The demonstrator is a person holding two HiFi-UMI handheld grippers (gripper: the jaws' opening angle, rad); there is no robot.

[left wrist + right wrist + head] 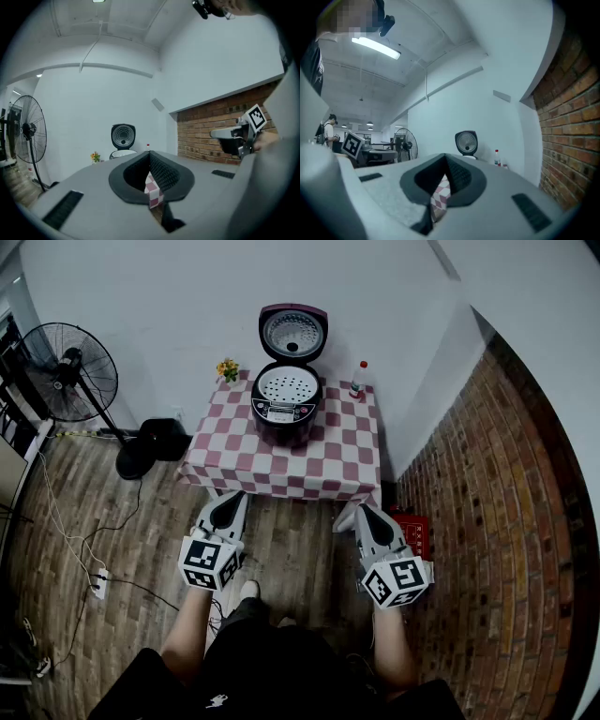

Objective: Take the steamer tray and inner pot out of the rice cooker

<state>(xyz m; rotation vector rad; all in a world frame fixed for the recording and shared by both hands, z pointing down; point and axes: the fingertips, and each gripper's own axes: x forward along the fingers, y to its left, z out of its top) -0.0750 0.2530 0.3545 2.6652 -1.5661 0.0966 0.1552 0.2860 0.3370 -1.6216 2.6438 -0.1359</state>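
A dark rice cooker [287, 409] stands on the checkered table [328, 465] with its lid [292, 334] raised. The white perforated steamer tray [287, 384] sits in its mouth, hiding the inner pot beneath. My left gripper [234, 496] and right gripper [361, 512] hover side by side in front of the table's near edge, well short of the cooker, both shut and empty. In the left gripper view the cooker [123, 140] shows far beyond the closed jaws, as it does in the right gripper view, where the cooker [466, 143] stands past the shut right gripper [446, 161].
A bottle with a red cap [358, 380] and a small pot of yellow flowers [227, 369] stand on the table's back corners. A floor fan [70, 371] is at the left, a red box [414, 531] beside the brick wall [506, 521] at the right. Cables [94, 568] lie on the wooden floor.
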